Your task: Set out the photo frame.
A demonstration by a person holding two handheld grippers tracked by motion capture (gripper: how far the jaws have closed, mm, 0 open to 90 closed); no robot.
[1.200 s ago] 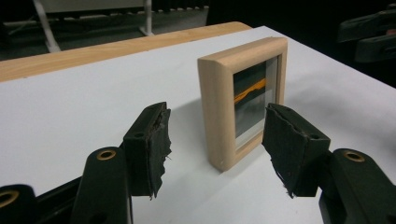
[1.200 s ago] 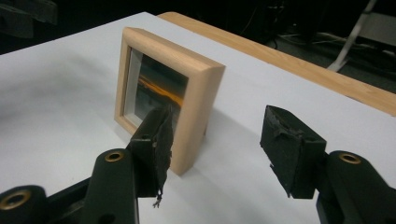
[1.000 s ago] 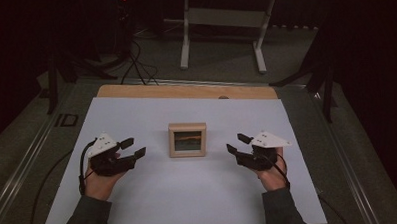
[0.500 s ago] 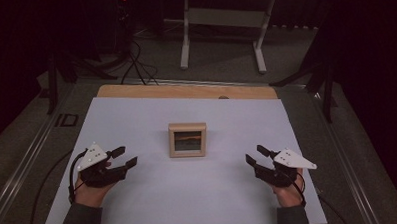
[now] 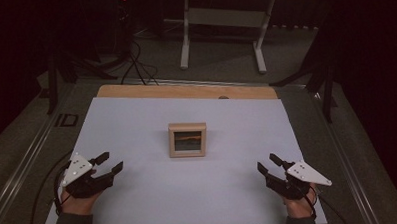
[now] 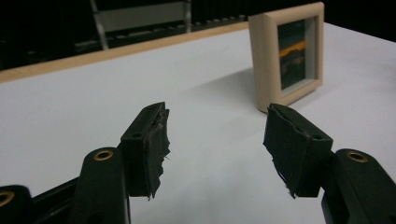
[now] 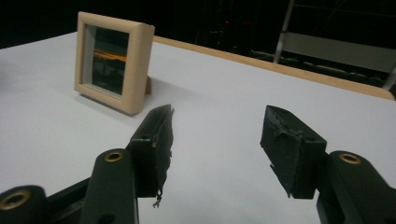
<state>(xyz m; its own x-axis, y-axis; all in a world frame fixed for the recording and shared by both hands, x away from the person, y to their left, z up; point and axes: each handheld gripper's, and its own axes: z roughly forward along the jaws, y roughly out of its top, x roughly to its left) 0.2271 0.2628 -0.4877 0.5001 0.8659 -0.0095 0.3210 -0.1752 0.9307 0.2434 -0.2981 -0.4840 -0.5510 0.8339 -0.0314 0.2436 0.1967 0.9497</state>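
Pale wood frame (image 5: 187, 139) — upright at centre of the white tabletop (image 5: 137, 124), well apart from both grippers. Probably light and stiff, with a breakable glazed front; best pinched by the side rails. Left gripper (image 5: 110, 163) lower left, right gripper (image 5: 269, 163) lower right — fingers apart, empty.

The high view looks forward and down over the whole white surface (image 5: 189, 192). Each tool's camera sits low and close above it, facing inward; all three views share the small wooden picture frame (image 5: 187, 140) (image 6: 287, 53) (image 7: 113, 60).
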